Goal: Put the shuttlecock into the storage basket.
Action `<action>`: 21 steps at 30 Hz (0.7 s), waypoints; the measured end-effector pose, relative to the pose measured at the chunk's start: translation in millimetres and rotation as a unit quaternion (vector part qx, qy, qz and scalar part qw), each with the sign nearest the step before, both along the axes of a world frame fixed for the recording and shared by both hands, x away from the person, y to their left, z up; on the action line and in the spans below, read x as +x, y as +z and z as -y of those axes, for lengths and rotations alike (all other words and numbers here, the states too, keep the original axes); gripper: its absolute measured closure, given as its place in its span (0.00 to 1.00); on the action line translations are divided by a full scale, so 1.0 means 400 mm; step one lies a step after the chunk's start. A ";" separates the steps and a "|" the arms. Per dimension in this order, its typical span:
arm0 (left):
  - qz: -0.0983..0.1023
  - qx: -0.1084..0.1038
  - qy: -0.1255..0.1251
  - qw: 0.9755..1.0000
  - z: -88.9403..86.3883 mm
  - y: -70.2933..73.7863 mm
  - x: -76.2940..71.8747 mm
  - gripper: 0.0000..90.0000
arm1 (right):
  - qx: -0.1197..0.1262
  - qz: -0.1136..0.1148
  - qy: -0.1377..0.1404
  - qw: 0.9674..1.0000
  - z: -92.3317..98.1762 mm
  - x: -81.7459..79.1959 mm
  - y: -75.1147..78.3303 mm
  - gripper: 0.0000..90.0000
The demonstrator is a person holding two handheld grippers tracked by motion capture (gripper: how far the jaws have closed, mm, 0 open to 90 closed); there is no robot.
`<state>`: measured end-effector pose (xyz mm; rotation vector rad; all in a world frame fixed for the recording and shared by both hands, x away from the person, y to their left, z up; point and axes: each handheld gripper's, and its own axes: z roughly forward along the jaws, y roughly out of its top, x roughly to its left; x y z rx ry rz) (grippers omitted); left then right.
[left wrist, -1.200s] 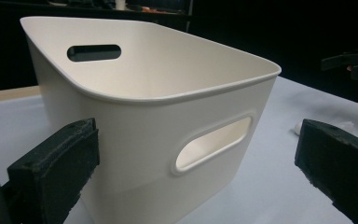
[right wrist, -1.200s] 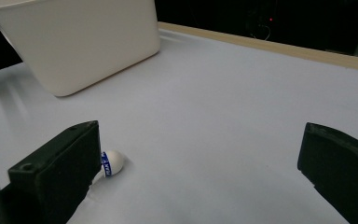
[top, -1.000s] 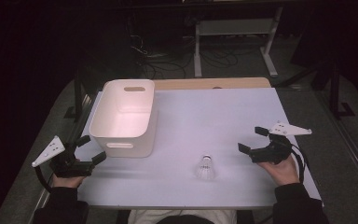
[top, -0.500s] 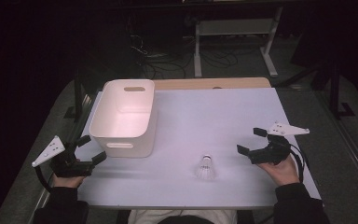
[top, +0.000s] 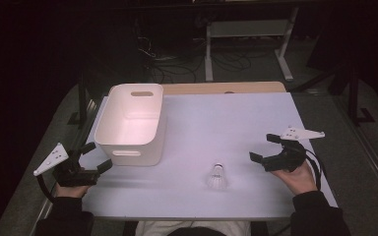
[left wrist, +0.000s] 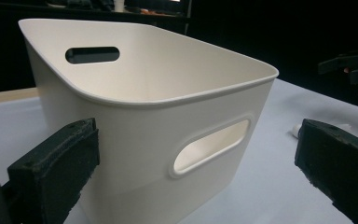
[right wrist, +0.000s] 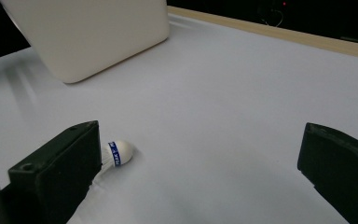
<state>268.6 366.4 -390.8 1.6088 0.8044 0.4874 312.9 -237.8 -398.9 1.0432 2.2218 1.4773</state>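
Note:
A white plastic bin (top: 130, 123) with slot handles stands empty on the left of the white table (top: 226, 123). A white shuttlecock (top: 217, 176) with a blue band lies near the front edge, at the middle. My left gripper (top: 97, 156) rests open at the table's front left corner, just short of the bin's near wall (left wrist: 158, 140). My right gripper (top: 263, 147) is open at the right, a short way from the shuttlecock. In the right gripper view the shuttlecock's cork (right wrist: 119, 153) peeks out beside the left jaw. Nothing is held between either pair of jaws.
A wooden strip (top: 221, 87) runs along the table's far edge. Behind it, on the dark floor, stand a white metal frame (top: 248, 29) and loose cables (top: 162, 64). Open tabletop stretches between the bin and the right gripper.

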 end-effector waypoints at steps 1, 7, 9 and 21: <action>0.000 -0.001 0.000 1.000 0.000 0.000 0.000 0.00 | 0.000 -0.001 0.001 1.000 -0.002 0.001 0.001 0.00; 0.002 0.000 0.002 1.000 0.000 0.001 -0.001 0.00 | -0.010 -0.001 0.013 1.000 -0.014 0.005 0.010 0.00; 0.003 0.000 0.003 1.000 -0.001 0.002 -0.001 0.00 | -0.013 -0.002 0.019 1.000 -0.022 0.005 0.017 0.00; 0.003 -0.002 0.005 1.000 -0.002 0.003 -0.002 0.00 | -0.031 -0.011 0.043 0.999 -0.052 0.013 0.025 0.00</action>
